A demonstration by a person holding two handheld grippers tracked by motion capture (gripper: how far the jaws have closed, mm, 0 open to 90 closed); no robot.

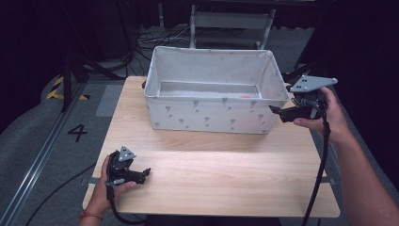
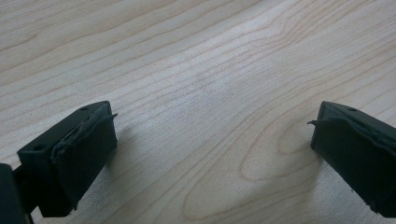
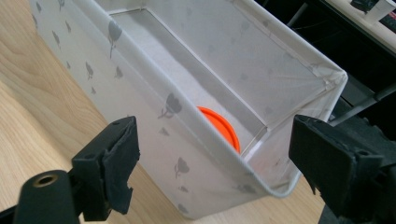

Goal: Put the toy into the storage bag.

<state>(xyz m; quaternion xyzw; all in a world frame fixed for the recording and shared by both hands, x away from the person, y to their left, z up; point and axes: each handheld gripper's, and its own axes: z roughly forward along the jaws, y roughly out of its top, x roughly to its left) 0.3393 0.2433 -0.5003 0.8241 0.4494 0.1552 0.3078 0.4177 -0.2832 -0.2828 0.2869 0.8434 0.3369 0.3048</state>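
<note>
A white fabric bin point(image 1: 207, 115) printed with small grey shapes stands at the far middle of the wooden table point(image 1: 211, 174). An orange disc point(image 1: 244, 97) lies inside it near the right front corner. In the right gripper view the disc point(image 3: 219, 127) shows over the bin's wall point(image 3: 140, 93). My right gripper point(image 1: 275, 110) hovers just outside that corner, pointing at the bin, and its jaws point(image 3: 215, 154) are open and empty. My left gripper point(image 1: 147, 172) rests low over the near left of the table, jaws point(image 2: 212, 140) open over bare wood point(image 2: 201, 70).
The table's edges lie close to both hands. A grey floor with a painted "4" point(image 1: 77, 133) and yellow-black tape point(image 1: 59, 87) is to the left. Cables and a metal frame point(image 1: 230, 21) stand behind the bin.
</note>
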